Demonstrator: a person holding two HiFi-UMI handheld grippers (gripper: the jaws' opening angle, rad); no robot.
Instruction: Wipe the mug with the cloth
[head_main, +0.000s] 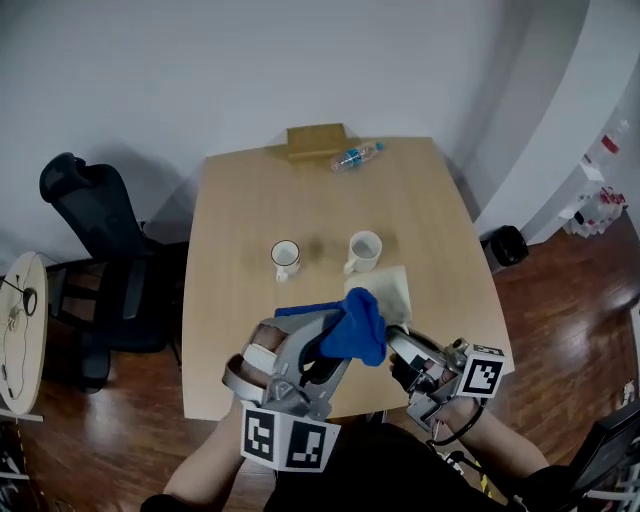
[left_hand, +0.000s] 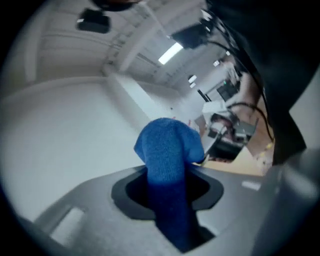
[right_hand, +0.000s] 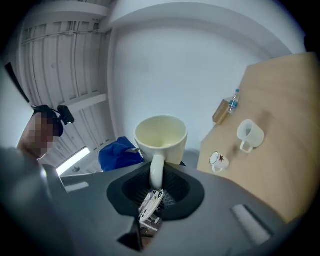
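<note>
Where the person stands at the near edge of the desk, both claws are lifted close together. The left claw is closed on a blue cloth; the cloth runs along the claw's line and stands out past the tips as a rounded bunch. The right claw is shut on the handle of a cream mug. This handle points straight back into the claw, the mug's long axis goes across the claw's line, and its mouth is turned up toward that claw's camera. The cloth sits just beside the mug; I cannot tell if they touch.

Further on the desk lies a folded pale cloth, then a white mug and a dark-rimmed mug, both upright. At the far edge lie a plastic bottle and a wooden block. A black office chair stands left of the desk.
</note>
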